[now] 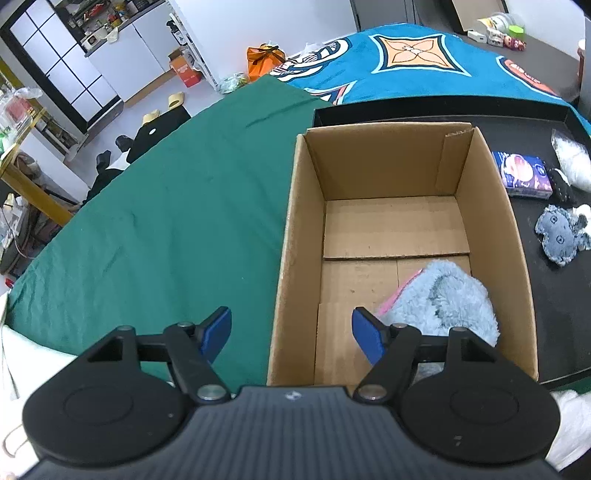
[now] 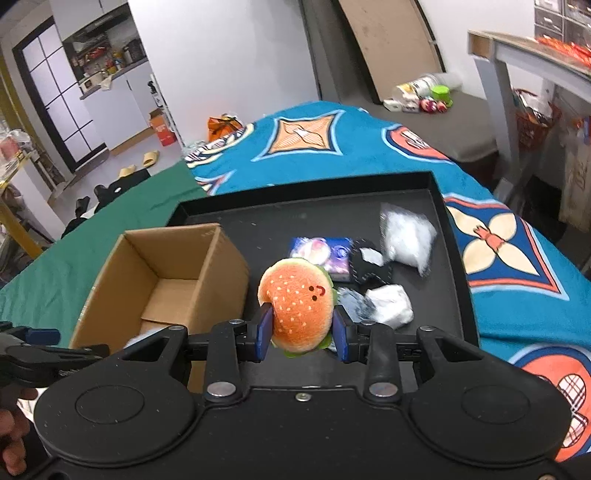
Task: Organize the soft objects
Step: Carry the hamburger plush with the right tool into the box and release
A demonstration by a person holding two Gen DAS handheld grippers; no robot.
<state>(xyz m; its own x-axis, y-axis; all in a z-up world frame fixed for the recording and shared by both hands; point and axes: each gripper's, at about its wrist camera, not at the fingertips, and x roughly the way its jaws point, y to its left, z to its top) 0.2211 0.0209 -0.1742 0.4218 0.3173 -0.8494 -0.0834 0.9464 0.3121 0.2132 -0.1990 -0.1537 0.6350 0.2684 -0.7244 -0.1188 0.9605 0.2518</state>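
One burger plush pinched in right gripper jaws; left gripper spread; perhaps five items on tray.

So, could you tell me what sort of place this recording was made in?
Probably a lived-in home or a workshop room: house slippers on the floor, a cluttered kitchen-style counter behind a glazed door, and a patterned blanket spread over the work surface.

I'm in a lived-in home, by the look of it: yellow slippers lie on the pale floor beside a dark-framed glass door, a cluttered kitchen counter stands at the back (bottles and boxes piled on it), and a patterned blue blanket covers my work surface.
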